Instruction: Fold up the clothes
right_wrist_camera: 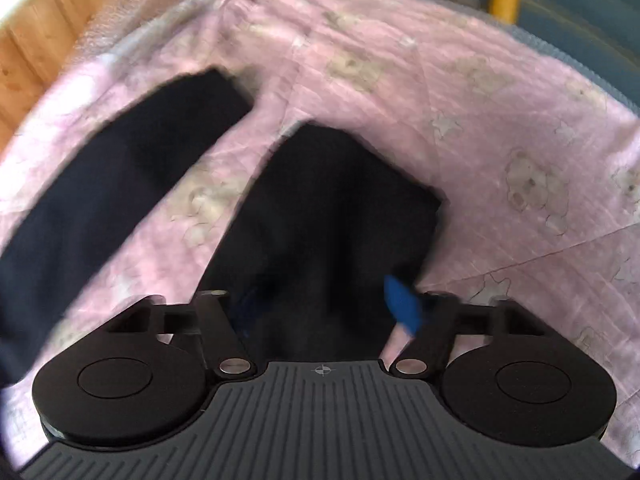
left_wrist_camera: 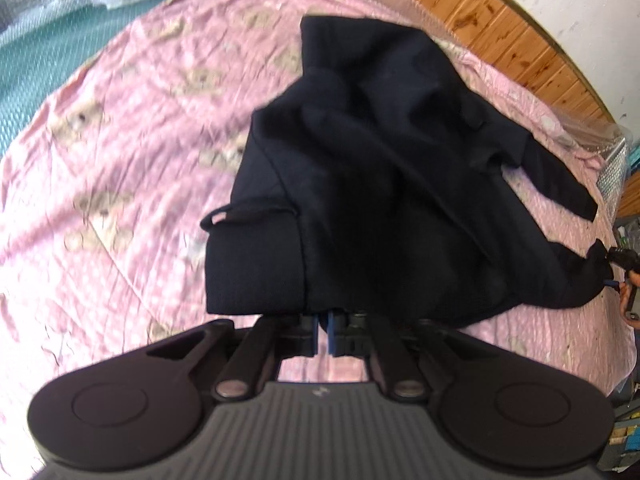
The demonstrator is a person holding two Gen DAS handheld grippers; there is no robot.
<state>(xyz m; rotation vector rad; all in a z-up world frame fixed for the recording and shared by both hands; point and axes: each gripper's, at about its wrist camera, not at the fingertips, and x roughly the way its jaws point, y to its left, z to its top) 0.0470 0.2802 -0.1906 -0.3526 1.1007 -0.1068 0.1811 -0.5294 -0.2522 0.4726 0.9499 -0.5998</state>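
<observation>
The black garment (left_wrist_camera: 360, 184) is stretching away from the left gripper (left_wrist_camera: 324, 334), long axis running ahead over the pink sheet (left_wrist_camera: 120, 160); its pads are pinching the near hem. The right gripper (right_wrist_camera: 324, 304), fingers spread, is straddling the cloth directly ahead.

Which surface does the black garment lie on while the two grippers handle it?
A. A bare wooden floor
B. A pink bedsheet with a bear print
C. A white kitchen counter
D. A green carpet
B: the black garment is spread over a pink bedsheet printed with pale bears.
</observation>
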